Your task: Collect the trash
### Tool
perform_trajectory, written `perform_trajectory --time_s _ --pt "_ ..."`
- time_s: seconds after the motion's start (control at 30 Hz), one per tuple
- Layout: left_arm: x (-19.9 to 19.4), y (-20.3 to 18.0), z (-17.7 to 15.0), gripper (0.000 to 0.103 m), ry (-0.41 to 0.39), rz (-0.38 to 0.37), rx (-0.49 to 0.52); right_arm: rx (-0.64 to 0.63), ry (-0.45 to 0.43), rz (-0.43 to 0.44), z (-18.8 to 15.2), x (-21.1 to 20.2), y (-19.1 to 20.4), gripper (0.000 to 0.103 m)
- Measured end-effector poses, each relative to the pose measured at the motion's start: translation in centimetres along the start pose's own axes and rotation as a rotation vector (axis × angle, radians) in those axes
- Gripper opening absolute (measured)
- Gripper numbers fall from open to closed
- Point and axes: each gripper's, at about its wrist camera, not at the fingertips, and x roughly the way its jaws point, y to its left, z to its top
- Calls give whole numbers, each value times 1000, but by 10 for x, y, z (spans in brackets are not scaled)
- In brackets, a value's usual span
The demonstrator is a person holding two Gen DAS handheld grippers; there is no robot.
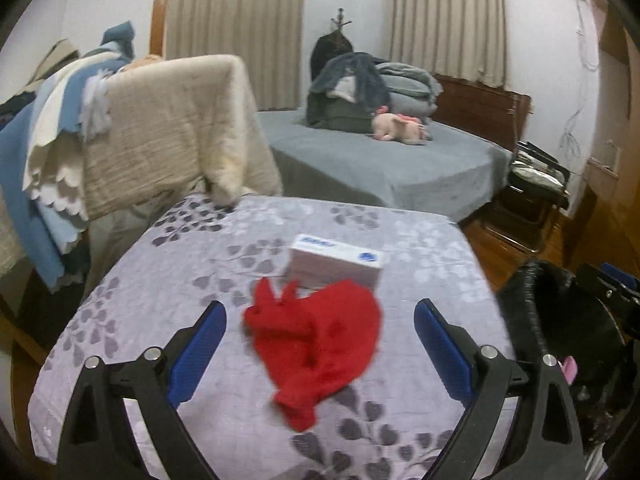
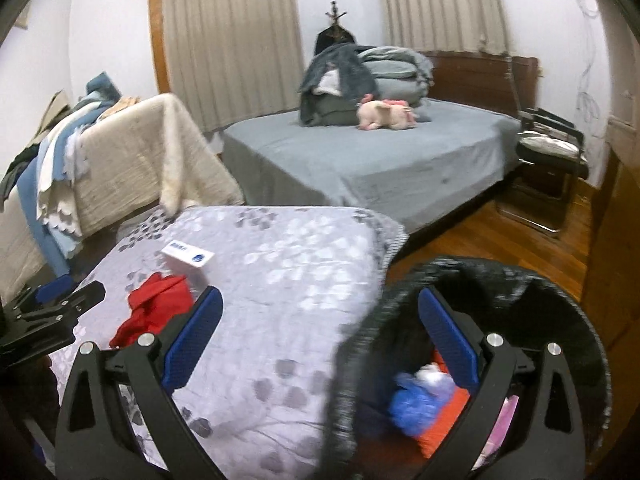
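The left gripper (image 1: 320, 344) hangs over a bench (image 1: 420, 240) covered in a pale lilac cloth printed with grey leaves. Its blue-padded fingers (image 1: 200, 344) are spread wide and pinch nothing. Between them in the left wrist view lies a crumpled red bag (image 1: 320, 344), flat on the cloth and clear of both pads.

Just behind the red bag, touching or nearly touching it, stands a small white box (image 1: 340, 260). It carries a blue line of writing along its top edge and a round blue logo at one corner — both too blurred to read, so no brand can be told.

The right gripper (image 2: 320, 344) has its fingers (image 2: 448, 344) spread wide as well, gripping nothing. Its left finger is over the bench edge and its right finger is over the mouth of a trash bin (image 2: 560, 304) lined with a black bag, standing just beside the bench on the wood floor. Inside the bin lie a crumpled blue wad (image 2: 412, 404), something white, an orange-red piece (image 2: 448, 420) and a bit of pink at the right — no print is legible on any of them.

Further back stands a bed (image 2: 360, 160) with a grey sheet, a pile of folded bedding and a pink plush toy (image 2: 384, 114).
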Motion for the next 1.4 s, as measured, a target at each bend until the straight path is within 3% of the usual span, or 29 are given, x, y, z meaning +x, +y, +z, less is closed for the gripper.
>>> perform_trajectory --time_s 0.2,0.53,0.7,0.77,0.87,1.17,1.4 --pt "19 16 -8 90 33 9 -27 -14 29 16 -3 28 22 96" --pt "67 9 -22 65 110 -14 -15 -23 70 10 -8 57 28 96" --pt "82 4 -27 39 138 -30 -9 -24 86 10 -10 65 27 96" --pt "82 1 -26 23 126 -48 0 -24 92 12 -11 67 27 96" --pt "83 0 -24 14 122 -69 -6 -27 94 17 -12 69 30 96" --pt "55 15 -4 11 61 -100 -58 -37 92 31 -11 69 38 96" --pt "34 33 1 11 34 -83 -84 -55 93 54 -12 68 50 96"
